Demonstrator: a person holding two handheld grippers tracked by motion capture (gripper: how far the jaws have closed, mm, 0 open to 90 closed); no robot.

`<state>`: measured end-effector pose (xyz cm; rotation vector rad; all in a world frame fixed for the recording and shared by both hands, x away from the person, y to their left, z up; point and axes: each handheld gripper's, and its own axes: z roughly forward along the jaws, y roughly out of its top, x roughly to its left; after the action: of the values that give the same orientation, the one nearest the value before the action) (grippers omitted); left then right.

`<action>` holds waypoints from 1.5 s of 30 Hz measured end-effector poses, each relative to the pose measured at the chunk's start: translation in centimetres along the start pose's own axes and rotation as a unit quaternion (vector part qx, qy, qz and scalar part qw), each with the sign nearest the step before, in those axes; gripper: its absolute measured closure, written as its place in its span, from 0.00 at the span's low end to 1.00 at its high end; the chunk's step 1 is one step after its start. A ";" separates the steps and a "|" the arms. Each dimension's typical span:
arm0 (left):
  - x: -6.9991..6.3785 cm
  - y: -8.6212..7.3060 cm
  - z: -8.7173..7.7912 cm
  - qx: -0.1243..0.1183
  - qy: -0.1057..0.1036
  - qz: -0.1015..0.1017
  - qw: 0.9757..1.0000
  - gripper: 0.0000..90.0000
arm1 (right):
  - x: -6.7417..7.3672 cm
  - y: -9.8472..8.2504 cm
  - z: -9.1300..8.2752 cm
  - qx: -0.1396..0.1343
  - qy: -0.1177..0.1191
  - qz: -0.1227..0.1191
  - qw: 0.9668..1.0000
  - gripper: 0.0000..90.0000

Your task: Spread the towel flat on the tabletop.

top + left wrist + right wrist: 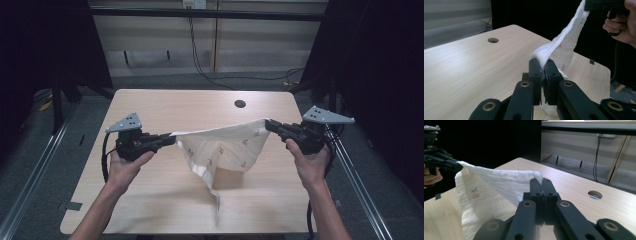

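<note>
A white cloth [225,147] with small red fruit prints hangs stretched above the wooden table [150,107], its lower corner trailing down to the table top. My left gripper [171,138] is shut on the cloth's left corner; in the left gripper view the cloth [564,40] rises from my pinched jaws toward the other gripper at top right. My right gripper [268,123] is shut on the right corner; in the right gripper view the cloth [499,182] spans from my jaws to the far gripper at left. The top edge runs taut between both grippers.
A round cable hole [240,104] sits in the table near its far edge. Dark curtains flank both sides, and metal rails run along the floor. A black cable [197,55] hangs down the back wall.
</note>
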<state>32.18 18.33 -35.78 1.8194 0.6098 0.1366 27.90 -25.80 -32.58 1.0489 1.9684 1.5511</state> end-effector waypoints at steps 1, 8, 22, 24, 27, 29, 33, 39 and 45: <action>-0.1 0.4 -0.4 -0.003 0.003 0.004 1.000 0.96 | 0.2 0.3 -0.1 -0.003 0.000 -0.002 1.000 1.00; -0.8 0.4 -1.2 -0.007 -0.003 0.010 1.000 0.96 | 0.5 1.1 -1.3 -0.015 0.017 0.000 1.000 1.00; -1.7 1.3 -2.1 0.001 -0.004 0.026 1.000 0.96 | 1.5 0.9 -2.9 -0.011 0.028 -0.010 1.000 1.00; -1.7 1.2 -2.1 0.001 -0.006 0.024 1.000 0.96 | 1.6 0.7 -3.0 -0.010 0.030 -0.010 0.999 1.00; -1.7 1.3 -2.3 0.004 -0.005 0.022 1.000 0.96 | 1.7 0.5 -3.1 -0.006 0.034 -0.008 0.999 1.00; -1.8 1.4 -2.5 0.002 -0.006 0.023 1.000 0.96 | 1.9 0.7 -3.3 -0.008 0.039 -0.009 0.999 1.00; -2.7 2.5 -3.8 0.008 0.011 0.044 0.999 0.96 | 2.8 1.5 -4.1 -0.018 0.049 -0.016 0.999 1.00; -3.8 3.7 -5.5 0.012 0.002 0.054 0.998 0.96 | 5.0 2.7 -5.6 -0.026 0.058 -0.036 0.997 1.00; -2.7 3.4 -4.6 0.045 0.006 0.035 0.998 0.96 | 5.4 2.5 -5.3 -0.013 0.051 -0.039 0.998 1.00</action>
<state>29.23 20.33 -30.59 1.9281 0.5685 0.1690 21.51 -24.75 -28.02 0.8880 2.0249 1.6124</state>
